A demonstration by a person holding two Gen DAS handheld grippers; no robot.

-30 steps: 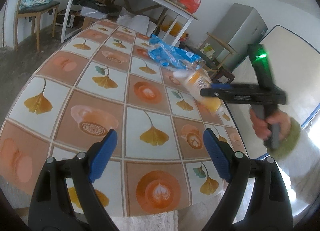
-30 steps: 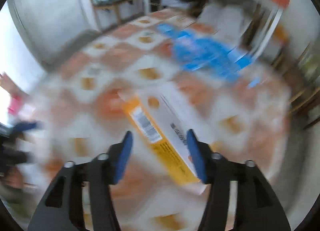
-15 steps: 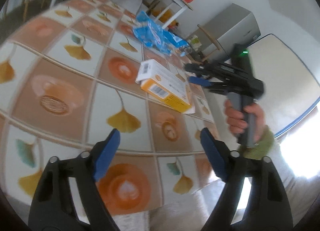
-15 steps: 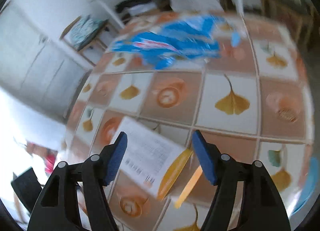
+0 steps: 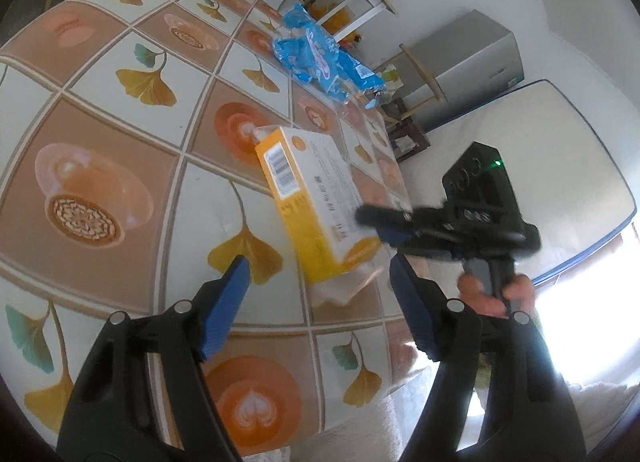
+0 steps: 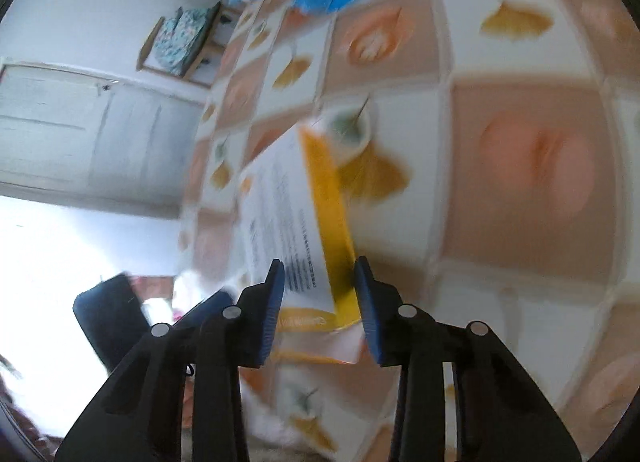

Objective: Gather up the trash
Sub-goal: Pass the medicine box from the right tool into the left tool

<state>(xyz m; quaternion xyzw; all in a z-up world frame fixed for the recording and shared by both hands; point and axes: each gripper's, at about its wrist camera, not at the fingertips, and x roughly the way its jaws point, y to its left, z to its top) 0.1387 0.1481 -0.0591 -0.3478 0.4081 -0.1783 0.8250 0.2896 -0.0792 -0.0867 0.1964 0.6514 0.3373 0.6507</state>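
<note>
The yellow-and-white box (image 5: pixel 316 206) lies on the patterned table (image 5: pixel 120 134), its near end between the right gripper (image 6: pixel 319 282) pads — narrowly spread, contact blurred, so grip unclear. The left gripper (image 5: pixel 320 282) hangs wide open just short of the box — a blue wrapper (image 5: pixel 320 62) lies farther back

A carton (image 5: pixel 316 198) lies on the desk (image 5: pixel 120 190), near its right edge. A crumpled wrapper (image 5: pixel 320 58) lies farther back on the desk. The right tongs (image 6: pixel 318 294) straddle the carton's near end; the left tongs (image 5: pixel 320 302) hover nearer.
</note>
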